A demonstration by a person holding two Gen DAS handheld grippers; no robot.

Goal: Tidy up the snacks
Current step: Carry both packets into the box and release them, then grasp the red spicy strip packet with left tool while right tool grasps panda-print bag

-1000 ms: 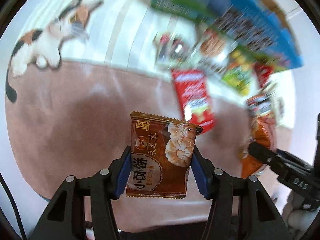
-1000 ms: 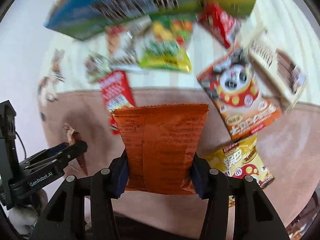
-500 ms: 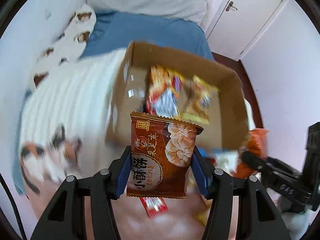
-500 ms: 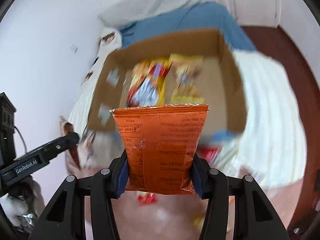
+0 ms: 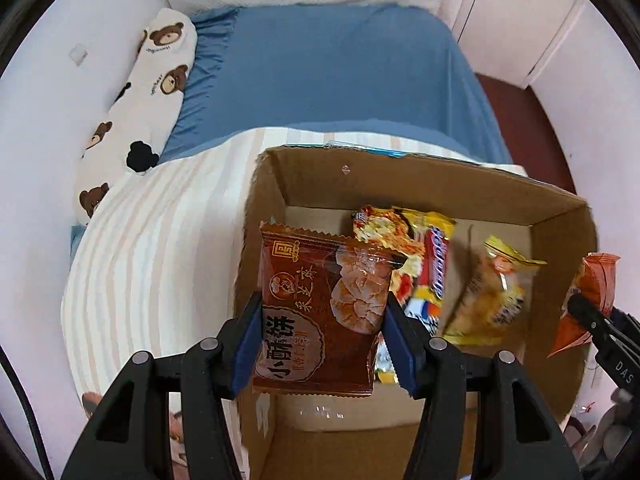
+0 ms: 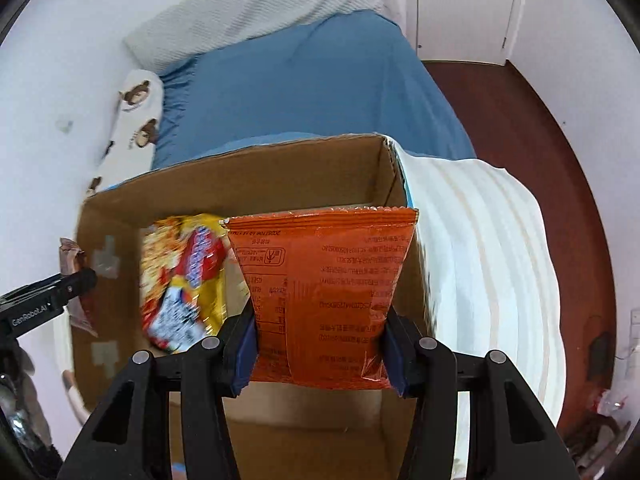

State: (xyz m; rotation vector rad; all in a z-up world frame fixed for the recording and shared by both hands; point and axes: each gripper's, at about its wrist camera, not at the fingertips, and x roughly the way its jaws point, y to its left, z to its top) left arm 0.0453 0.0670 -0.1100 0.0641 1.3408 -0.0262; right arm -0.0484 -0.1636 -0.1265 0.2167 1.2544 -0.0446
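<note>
On the bed (image 5: 340, 68), along its left edge, a long white bear-print pillow (image 5: 136, 116) is laid against the wall, with blue sheet beside it and a striped cream blanket (image 5: 160, 248) spread over the nearer part. On that blanket an open cardboard box (image 5: 400, 188) is set. Over the box's left side the left gripper (image 5: 320, 336) is held, pointing steeply down; its jaws are pinched on the sides of a brown pastry packet (image 5: 320, 312), which is held upright above the box's left wall. Inside the box, against the far wall, a yellow and red snack bag (image 5: 420, 264) is seen leaning, and just to its right a smaller yellow packet (image 5: 492, 300) lies tilted. Over the right part of the box the right gripper (image 6: 320, 344) is held, with an orange snack bag (image 6: 324, 296) between its jaws, printed back to the camera. These jaws have just been opening, yet the blue pads (image 6: 246, 344) are seen touching the bag's edges, and the bag is pinched in at that height. To the right, the blanket runs to the bed's right edge, beyond which dark red floor (image 6: 560, 152) is seen.
</note>
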